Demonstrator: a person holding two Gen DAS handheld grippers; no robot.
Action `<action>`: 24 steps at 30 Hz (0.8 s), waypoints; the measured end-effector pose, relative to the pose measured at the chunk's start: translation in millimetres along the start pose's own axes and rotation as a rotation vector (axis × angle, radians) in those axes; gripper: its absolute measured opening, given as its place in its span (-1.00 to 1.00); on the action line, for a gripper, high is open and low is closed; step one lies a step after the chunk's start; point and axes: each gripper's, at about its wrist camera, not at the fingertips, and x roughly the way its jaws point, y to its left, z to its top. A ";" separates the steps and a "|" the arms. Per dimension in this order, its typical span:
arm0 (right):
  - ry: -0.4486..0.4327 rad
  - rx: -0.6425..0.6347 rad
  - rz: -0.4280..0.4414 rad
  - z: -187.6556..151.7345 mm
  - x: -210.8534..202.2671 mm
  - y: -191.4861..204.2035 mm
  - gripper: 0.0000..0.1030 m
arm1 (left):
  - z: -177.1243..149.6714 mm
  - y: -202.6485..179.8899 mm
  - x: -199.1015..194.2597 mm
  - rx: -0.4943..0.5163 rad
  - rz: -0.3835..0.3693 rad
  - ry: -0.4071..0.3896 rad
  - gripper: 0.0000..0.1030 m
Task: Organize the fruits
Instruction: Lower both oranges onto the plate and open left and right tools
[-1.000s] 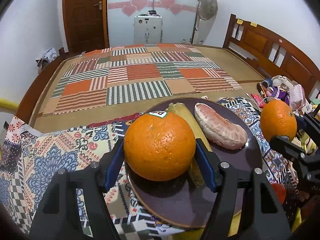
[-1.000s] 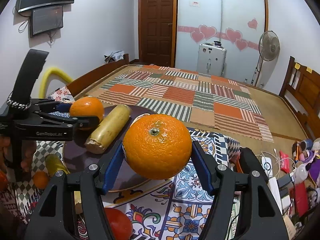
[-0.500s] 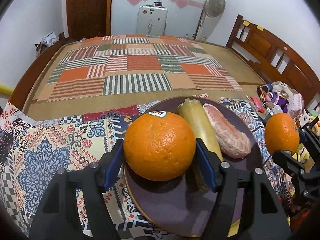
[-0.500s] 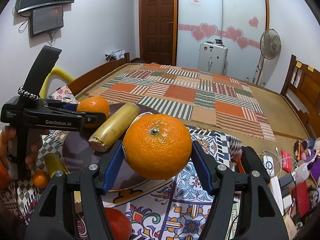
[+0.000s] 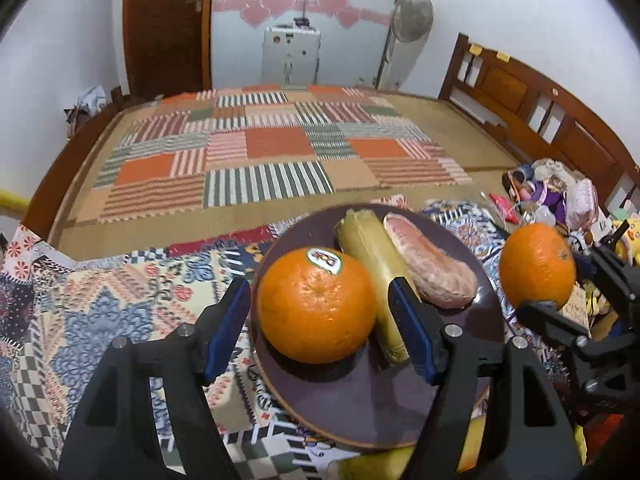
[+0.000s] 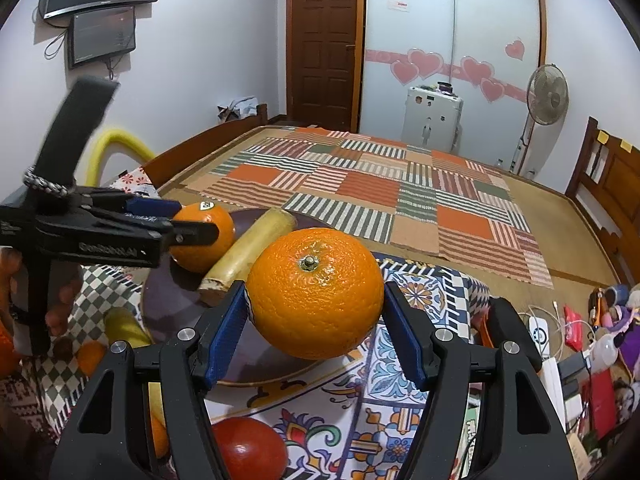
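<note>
A dark purple plate (image 5: pixel 360 412) lies on a patterned cloth and holds a stickered orange (image 5: pixel 318 304), a yellow-green cane piece (image 5: pixel 370 264) and a peeled pomelo segment (image 5: pixel 430 268). My left gripper (image 5: pixel 322 330) is open, its blue pads on either side of the stickered orange with gaps. My right gripper (image 6: pixel 316 328) is shut on a second orange (image 6: pixel 314 292), held above the plate's right edge (image 6: pixel 256 380). That orange also shows in the left wrist view (image 5: pixel 536 266).
A red tomato (image 6: pixel 250 448) and yellow fruit (image 6: pixel 124 326) lie on the cloth near the plate. Clutter of cables, packets and toys (image 6: pixel 580 340) sits to the right. Behind is a bed with a patchwork mat (image 5: pixel 272 160) and wooden headboard (image 5: pixel 540 108).
The left gripper's jaws have opened off the stickered orange, which now rests on the plate, and the gripper has drawn back a little. The right gripper holds its orange steady.
</note>
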 end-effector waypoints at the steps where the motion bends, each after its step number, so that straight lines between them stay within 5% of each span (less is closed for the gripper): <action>1: 0.000 -0.001 0.005 0.9 0.0 1.6 0.24 | -0.4 1.3 -6.0 -0.004 0.005 -0.011 0.38; 11: 0.022 -0.049 0.067 9.3 10.8 32.6 0.24 | -24.2 15.1 -61.3 0.052 0.071 -0.090 0.39; 24: 0.131 -0.138 0.136 10.0 44.7 70.5 0.24 | -47.7 46.4 -83.7 0.014 0.090 -0.129 0.43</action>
